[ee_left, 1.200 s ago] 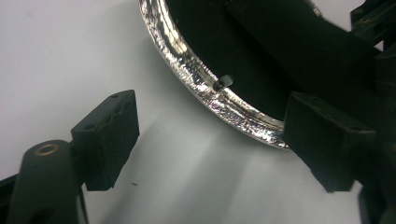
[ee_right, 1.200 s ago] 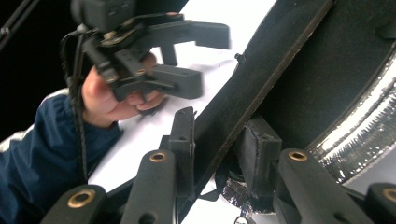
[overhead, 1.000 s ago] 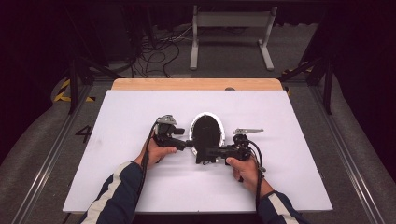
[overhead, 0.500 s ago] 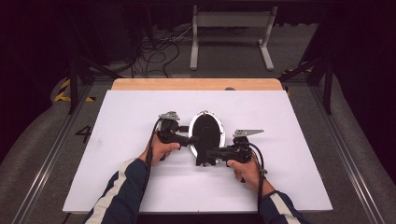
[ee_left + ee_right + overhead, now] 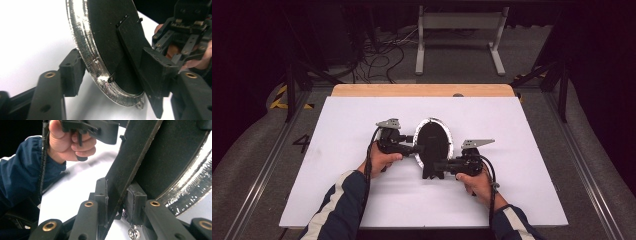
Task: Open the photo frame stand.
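Note:
An oval picture frame (image 5: 432,137) with a black back and a glittery silver rim (image 5: 82,37) is held up over the white table. My left gripper (image 5: 416,148) comes at it from the left. Its jaws have just been closing, and the pads (image 5: 72,72) now touch the rim on one side and the black back on the other. My right gripper (image 5: 437,166) is shut on the frame's flat black stand (image 5: 132,162), low down near a small metal ring (image 5: 132,232). In the left gripper view, the right gripper (image 5: 185,32) shows beyond the stand (image 5: 130,45).
A white board (image 5: 512,130) covers the table, with a wooden strip (image 5: 422,90) along its far edge. Beyond it are a metal stand (image 5: 459,22) and cables on the floor. The hand (image 5: 70,142) on the left gripper shows in the right gripper view.
The left gripper's jaws have narrowed onto the frame's left rim. The frame stands slightly higher. The right gripper has kept still.

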Motion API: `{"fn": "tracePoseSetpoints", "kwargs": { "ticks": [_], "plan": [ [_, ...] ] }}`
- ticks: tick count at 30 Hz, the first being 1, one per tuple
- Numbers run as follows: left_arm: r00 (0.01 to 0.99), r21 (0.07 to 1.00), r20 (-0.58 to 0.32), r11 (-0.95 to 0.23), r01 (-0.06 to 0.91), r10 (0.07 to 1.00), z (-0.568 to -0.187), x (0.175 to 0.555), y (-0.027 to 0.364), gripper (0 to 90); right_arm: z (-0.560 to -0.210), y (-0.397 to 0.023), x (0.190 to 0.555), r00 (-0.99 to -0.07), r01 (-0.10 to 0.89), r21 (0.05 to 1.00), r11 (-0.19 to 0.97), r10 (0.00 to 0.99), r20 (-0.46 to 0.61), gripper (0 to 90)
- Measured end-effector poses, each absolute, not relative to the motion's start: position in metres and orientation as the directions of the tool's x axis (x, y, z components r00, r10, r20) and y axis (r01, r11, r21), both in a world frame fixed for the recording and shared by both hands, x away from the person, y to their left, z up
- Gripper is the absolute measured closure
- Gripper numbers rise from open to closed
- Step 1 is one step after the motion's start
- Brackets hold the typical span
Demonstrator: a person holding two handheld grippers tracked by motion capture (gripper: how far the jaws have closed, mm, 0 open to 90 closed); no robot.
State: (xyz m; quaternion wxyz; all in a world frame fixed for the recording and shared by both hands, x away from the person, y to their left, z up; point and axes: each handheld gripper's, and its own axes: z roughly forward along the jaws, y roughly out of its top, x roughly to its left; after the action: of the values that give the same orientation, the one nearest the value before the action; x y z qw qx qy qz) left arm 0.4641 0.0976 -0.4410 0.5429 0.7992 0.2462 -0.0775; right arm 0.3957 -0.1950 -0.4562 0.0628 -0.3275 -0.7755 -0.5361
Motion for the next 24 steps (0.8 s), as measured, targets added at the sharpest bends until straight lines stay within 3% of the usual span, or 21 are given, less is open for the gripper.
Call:
{"fn": "tracePoseSetpoints", "kwargs": {
  "ticks": [10,16,24],
  "plan": [
    [0.889,0.847,-0.371,-0.293,0.443,0.27,-0.437,0.46,0.094,51.7,-0.456,-0.197,0.395,-0.772,0.566,0.796,0.214,0.476,0.421,75.8],
    [0.92,0.87,-0.27,-0.338,0.36,0.286,-0.43,0.452,0.087,66.5,-0.456,-0.198,0.395,-0.771,0.557,0.802,0.216,0.494,0.402,77.0],
    [0.932,0.881,-0.169,-0.376,0.289,0.32,-0.422,0.445,0.082,67.8,-0.454,-0.198,0.394,-0.768,0.547,0.808,0.22,0.516,0.379,76.2]
  ]
}}
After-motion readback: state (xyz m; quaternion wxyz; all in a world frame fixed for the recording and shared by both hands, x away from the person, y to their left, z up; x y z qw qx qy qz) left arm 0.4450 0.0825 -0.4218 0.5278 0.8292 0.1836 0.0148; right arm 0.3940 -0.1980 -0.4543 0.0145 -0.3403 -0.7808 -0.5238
